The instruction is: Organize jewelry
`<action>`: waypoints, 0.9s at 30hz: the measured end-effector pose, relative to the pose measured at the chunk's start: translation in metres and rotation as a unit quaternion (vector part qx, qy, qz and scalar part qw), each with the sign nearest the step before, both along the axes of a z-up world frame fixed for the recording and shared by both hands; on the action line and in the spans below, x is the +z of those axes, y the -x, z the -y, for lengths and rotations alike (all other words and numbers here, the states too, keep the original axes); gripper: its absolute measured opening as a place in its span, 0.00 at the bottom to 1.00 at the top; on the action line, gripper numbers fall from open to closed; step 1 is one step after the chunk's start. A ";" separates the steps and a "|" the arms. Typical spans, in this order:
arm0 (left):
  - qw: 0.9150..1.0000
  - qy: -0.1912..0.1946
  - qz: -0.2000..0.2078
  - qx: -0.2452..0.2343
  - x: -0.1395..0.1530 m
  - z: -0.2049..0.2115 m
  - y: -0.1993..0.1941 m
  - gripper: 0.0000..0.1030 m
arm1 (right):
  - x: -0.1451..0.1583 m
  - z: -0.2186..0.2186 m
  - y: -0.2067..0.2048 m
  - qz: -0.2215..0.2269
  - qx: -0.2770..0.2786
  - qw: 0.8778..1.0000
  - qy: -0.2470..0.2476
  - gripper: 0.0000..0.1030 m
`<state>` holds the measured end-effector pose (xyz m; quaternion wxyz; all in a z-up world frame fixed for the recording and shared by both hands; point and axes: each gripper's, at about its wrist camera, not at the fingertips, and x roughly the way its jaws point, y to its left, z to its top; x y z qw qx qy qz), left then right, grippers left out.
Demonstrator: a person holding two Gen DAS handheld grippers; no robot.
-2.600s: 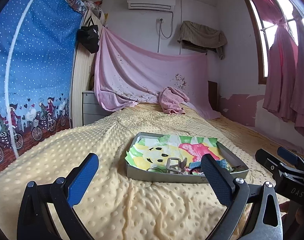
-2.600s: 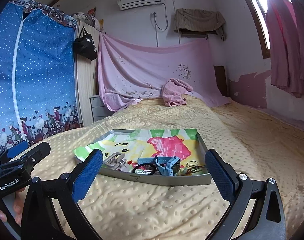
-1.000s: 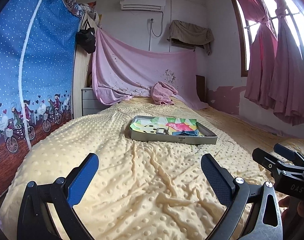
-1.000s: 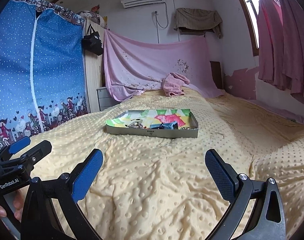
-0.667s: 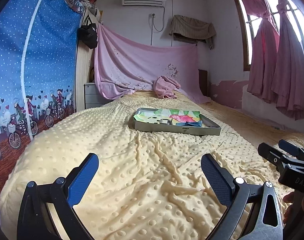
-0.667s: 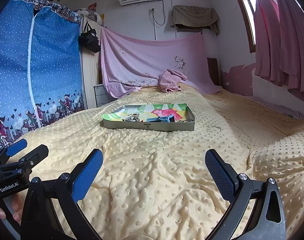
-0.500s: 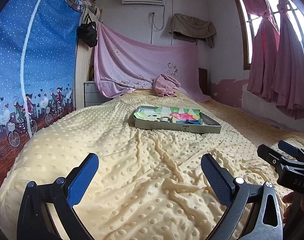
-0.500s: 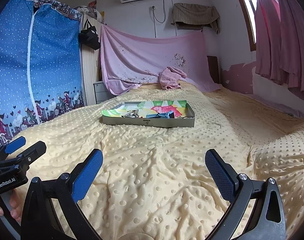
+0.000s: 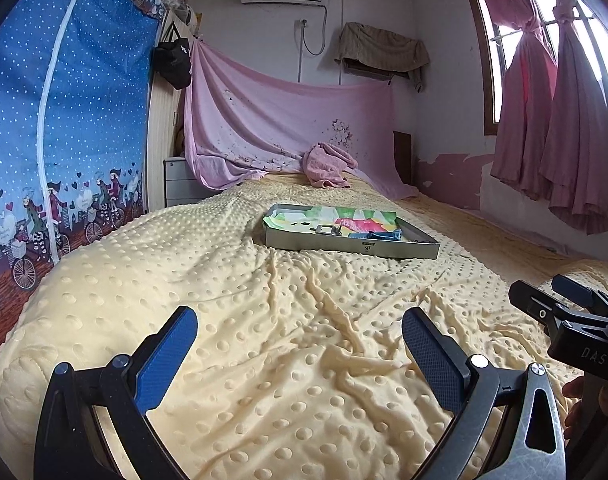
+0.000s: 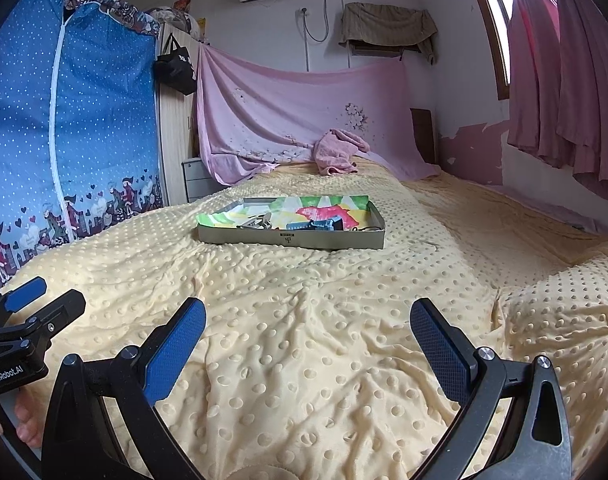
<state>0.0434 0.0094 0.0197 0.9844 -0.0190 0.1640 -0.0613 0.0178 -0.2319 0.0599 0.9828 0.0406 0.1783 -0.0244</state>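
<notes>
A shallow grey metal tray (image 9: 343, 245) (image 10: 264, 237) lined with colourful paper lies on the yellow dotted blanket, far ahead of both grippers. Inside it I see a blue watch (image 9: 377, 235) (image 10: 317, 225), a silver clip (image 9: 325, 229) (image 10: 258, 222) and thin rings at the right end (image 10: 363, 229). My left gripper (image 9: 300, 340) is open and empty over the near blanket. My right gripper (image 10: 307, 332) is open and empty too. Each gripper shows at the edge of the other's view: the right one (image 9: 559, 300), the left one (image 10: 36, 300).
The yellow blanket (image 9: 264, 320) covers the whole bed, with wrinkles between me and the tray. A pink towel (image 9: 327, 164) lies at the bed's head under a hung pink sheet. A blue fabric wardrobe (image 9: 56, 120) stands left; pink curtains (image 9: 551, 120) hang right.
Both grippers have pulled back from the tray, which now looks small and far away. Both stay open and empty throughout.
</notes>
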 end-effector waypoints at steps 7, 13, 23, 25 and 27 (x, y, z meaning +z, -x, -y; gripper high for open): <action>1.000 0.003 -0.001 0.003 0.001 -0.001 0.000 1.00 | 0.000 0.000 0.000 0.000 0.000 1.000 0.000 0.98; 1.000 0.005 0.000 0.004 0.001 -0.002 0.000 1.00 | 0.000 0.000 0.000 0.000 0.000 1.000 0.000 0.98; 1.000 0.006 -0.001 0.005 0.000 -0.003 0.000 1.00 | 0.000 -0.001 0.000 0.000 -0.001 1.000 0.001 0.98; 1.000 0.006 0.000 0.005 0.000 -0.004 0.000 1.00 | 0.000 -0.001 0.000 0.000 0.000 1.000 0.001 0.98; 1.000 0.006 -0.001 0.005 0.000 -0.003 0.000 1.00 | 0.000 0.000 0.000 0.000 0.000 1.000 0.001 0.98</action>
